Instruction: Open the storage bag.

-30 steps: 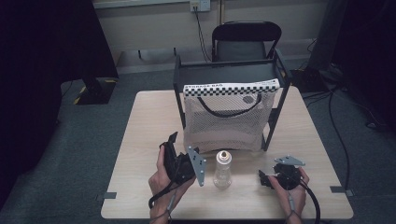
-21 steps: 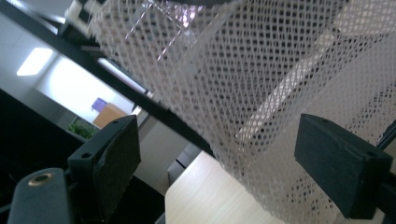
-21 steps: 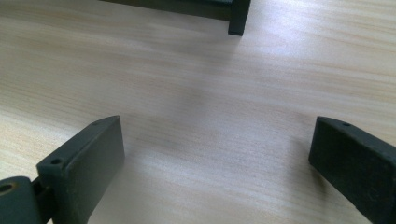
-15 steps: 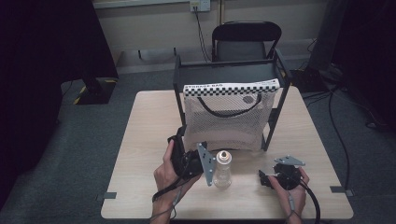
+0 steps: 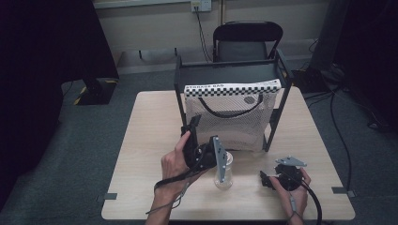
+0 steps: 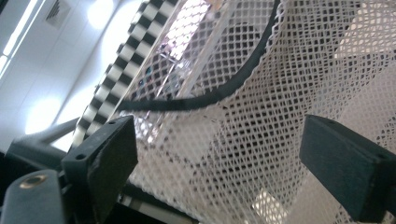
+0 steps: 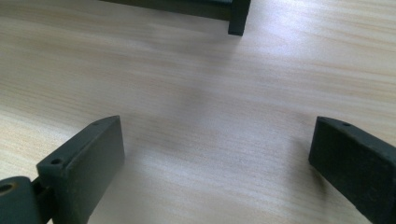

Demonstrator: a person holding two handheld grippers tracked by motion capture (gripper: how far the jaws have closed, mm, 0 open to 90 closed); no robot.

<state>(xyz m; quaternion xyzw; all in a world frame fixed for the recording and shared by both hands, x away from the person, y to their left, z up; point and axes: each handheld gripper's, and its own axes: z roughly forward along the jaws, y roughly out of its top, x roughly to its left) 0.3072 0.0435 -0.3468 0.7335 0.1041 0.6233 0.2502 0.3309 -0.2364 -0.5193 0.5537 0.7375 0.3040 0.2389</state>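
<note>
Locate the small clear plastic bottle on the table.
In the high view, the small clear plastic bottle stands upright near the front middle of the light wooden table, just in front of the white mesh storage bag, beside the left gripper.

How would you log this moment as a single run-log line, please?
left tongs: open, facing mesh bag | right tongs: open, over table | bottle: upright

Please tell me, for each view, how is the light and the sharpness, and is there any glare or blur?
High view: soft and grainy, the room's edges dark, the table evenly lit. Left gripper view: ceiling lights glare white at upper left behind the mesh bag, whose net is fairly sharp. Right gripper view: the wood near the right gripper is blurred, with soft shadows.
</note>
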